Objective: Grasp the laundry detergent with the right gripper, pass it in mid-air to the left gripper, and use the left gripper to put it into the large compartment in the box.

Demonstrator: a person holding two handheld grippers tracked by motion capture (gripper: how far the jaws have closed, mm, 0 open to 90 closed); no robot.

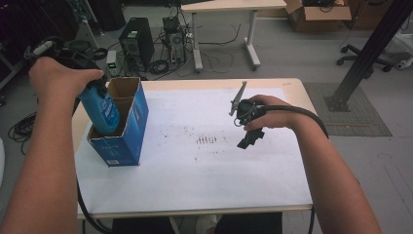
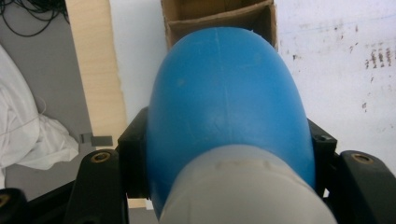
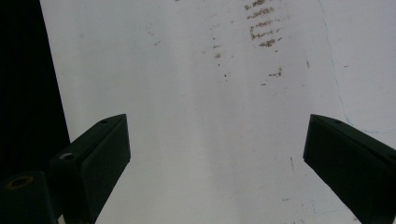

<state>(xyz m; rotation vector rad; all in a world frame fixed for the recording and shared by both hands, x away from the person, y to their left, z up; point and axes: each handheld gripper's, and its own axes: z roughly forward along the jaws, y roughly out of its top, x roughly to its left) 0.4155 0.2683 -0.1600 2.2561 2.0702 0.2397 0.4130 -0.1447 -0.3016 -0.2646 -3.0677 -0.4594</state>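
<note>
Spreading across nearly the whole light wooden table (image 1: pixel 297 87), the white paper sheet (image 1: pixel 195 170) is your landmark; it carries a patch of small dark smudges (image 1: pixel 207 140) near its middle, and they are too faint to read as anything.

At the sheet's left edge stands the tall blue cardboard box (image 1: pixel 127 131), open at the top with brown inner flaps. A white label sits low on its near face, but the print is too small for you to make out.

Tilted into that box's open mouth is the blue plastic bottle with a pale grey cap (image 1: pixel 101 109). Its lower end is hidden inside the box, and the white lettering on its side cannot be read. In the left gripper view the bottle (image 2: pixel 226 107) blocks most of the picture, with the box's brown rim (image 2: pixel 219 18) cut off at the top.

Your left gripper (image 1: pixel 73 61), above the sheet's left edge, is largely covered by your hand; its black jaws are clamped on the bottle's shoulders just below the cap.

Your right gripper (image 1: pixel 251 137) hangs over the sheet, right of the smudges, with its grey plate tilted up. In the right gripper view (image 3: pixel 217 154) its jaws stand wide apart, holding nothing, over bare paper.
</note>
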